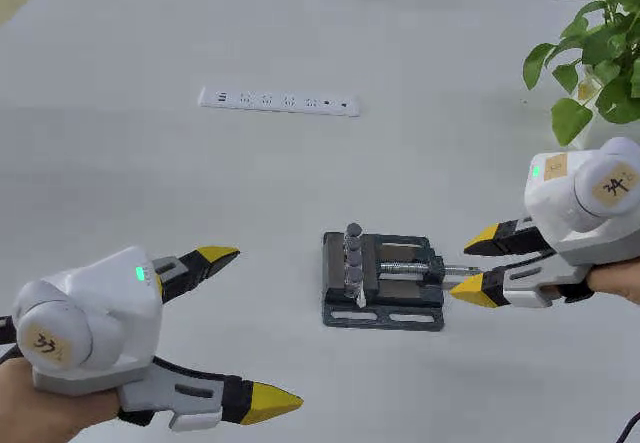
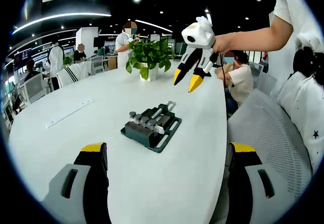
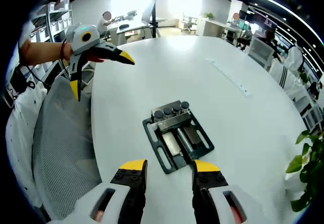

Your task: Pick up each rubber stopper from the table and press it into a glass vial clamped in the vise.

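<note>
A dark vise (image 1: 385, 283) sits mid-table with a row of several glass vials (image 1: 353, 258) clamped in its jaws, each capped by a grey stopper. My left gripper (image 1: 248, 328) hovers at the near left, wide open and holding nothing. My right gripper (image 1: 473, 265) is open and bare just right of the vise's screw handle. The left gripper view has its own jaws (image 2: 167, 150) spread wide, the vise (image 2: 152, 128) ahead and the right gripper (image 2: 187, 80) raised beyond it. The right gripper view looks down past its jaws (image 3: 169, 167) at the vise (image 3: 177, 133), with the left gripper (image 3: 101, 75) at upper left.
A white power strip (image 1: 278, 101) lies on the far side of the white table (image 1: 150, 183). A potted plant (image 1: 600, 53) stands at the right edge. A grey mesh chair (image 2: 268, 128) stands beside the table. Other people sit and stand farther back in the room.
</note>
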`<state>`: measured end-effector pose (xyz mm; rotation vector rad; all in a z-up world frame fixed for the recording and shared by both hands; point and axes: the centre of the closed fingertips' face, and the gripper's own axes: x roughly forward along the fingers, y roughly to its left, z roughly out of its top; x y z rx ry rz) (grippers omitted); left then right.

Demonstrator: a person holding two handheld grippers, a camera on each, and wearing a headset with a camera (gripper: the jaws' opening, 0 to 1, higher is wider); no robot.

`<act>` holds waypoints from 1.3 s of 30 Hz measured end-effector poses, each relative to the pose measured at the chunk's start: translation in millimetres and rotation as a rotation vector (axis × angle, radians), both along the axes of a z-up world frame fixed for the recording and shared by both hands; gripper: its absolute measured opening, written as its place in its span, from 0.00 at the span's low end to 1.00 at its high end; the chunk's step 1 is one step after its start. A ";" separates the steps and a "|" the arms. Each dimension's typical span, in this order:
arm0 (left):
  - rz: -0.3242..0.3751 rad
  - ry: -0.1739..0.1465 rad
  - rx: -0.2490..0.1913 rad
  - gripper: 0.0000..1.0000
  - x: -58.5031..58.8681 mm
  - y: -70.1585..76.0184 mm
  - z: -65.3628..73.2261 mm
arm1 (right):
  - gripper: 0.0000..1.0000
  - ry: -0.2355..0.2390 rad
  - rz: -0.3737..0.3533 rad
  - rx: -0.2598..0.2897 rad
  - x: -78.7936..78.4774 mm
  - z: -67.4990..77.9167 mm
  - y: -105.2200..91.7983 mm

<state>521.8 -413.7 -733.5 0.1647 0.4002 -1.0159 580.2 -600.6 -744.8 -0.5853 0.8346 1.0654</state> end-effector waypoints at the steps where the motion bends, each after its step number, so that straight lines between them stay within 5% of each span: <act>1: -0.001 0.001 0.003 0.99 0.1 -0.1 -0.1 | 0.33 -0.003 -0.009 0.012 -2.1 -0.1 -2.4; 13: -0.004 0.002 0.050 0.99 -3.2 -1.6 -6.6 | 0.60 -0.039 -0.129 0.199 -28.5 -17.2 -35.5; 26: 0.009 0.027 0.080 0.99 -10.4 -2.8 -22.4 | 0.84 -0.077 -0.176 0.376 -48.2 -28.2 -38.5; 39: 0.026 0.055 0.078 0.99 -15.2 -1.8 -29.7 | 0.87 -0.080 -0.200 0.401 -53.1 -32.0 -36.9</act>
